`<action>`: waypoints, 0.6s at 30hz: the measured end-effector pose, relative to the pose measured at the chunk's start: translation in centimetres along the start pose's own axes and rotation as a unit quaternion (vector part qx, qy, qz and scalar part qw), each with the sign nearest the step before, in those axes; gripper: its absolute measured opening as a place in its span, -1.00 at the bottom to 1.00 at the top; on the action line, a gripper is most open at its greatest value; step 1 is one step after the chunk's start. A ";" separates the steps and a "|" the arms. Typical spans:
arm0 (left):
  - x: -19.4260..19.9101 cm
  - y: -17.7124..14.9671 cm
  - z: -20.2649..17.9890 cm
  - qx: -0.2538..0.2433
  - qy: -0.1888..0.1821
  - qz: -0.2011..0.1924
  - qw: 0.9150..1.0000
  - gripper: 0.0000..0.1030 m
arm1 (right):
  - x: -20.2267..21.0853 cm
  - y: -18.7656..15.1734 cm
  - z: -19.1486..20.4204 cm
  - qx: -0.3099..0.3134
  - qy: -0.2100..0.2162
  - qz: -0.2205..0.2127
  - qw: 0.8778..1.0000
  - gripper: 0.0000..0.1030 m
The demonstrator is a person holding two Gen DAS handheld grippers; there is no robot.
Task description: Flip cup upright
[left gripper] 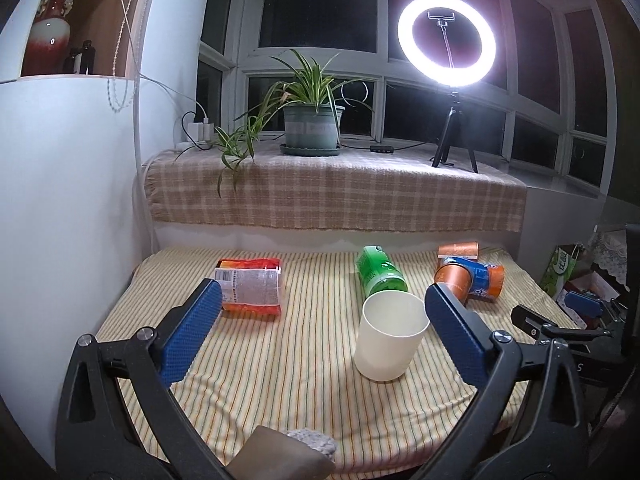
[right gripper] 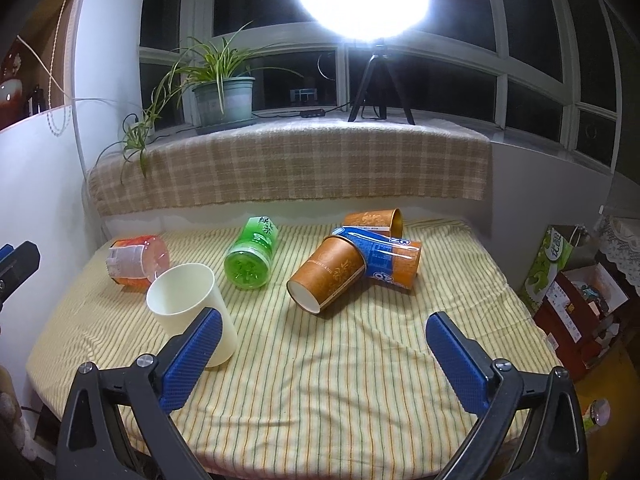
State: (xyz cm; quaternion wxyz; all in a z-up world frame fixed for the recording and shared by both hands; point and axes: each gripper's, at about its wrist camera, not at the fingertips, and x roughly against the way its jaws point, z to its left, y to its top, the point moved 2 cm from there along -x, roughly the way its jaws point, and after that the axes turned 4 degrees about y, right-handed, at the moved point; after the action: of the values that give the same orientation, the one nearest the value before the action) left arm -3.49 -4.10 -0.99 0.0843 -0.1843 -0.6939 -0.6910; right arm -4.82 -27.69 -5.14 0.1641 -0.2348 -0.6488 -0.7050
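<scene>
A cream plastic cup [left gripper: 390,336] stands upright, mouth up, on the striped tablecloth [left gripper: 288,360]. It shows in the right wrist view [right gripper: 188,304] too, at the left, just beyond the left finger. My left gripper [left gripper: 322,304] is open and empty, held back from the cup, which stands toward its right finger. My right gripper [right gripper: 324,338] is open and empty above the cloth, with the cup outside its jaws to the left. The right gripper's body [left gripper: 560,328] shows at the right of the left wrist view.
A green bottle [right gripper: 252,254], an orange paper cup [right gripper: 326,274], a blue-orange bottle [right gripper: 386,258] and another orange cup [right gripper: 374,220] lie on the cloth. An orange snack pack [left gripper: 250,286] lies at the left. Boxes [right gripper: 576,296] stand right of the table. A wall [left gripper: 72,200] is left.
</scene>
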 end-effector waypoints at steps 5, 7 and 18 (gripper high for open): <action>-0.1 0.0 0.0 -0.001 0.002 0.002 1.000 1.00 | 0.0 0.0 -0.1 0.000 -0.002 0.001 1.000 1.00; -0.2 -0.1 0.0 -0.001 0.003 0.003 1.000 1.00 | 0.1 0.0 -0.2 -0.001 -0.003 0.000 1.000 1.00; -0.4 -0.1 0.1 -0.002 0.004 0.003 1.000 1.00 | 0.1 0.0 -0.2 0.000 -0.003 0.001 1.000 1.00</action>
State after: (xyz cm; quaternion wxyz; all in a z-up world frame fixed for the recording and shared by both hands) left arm -3.19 -4.05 -1.22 0.0890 -0.1838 -0.6918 -0.6926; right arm -4.95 -27.84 -5.07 0.1626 -0.2371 -0.6493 -0.7041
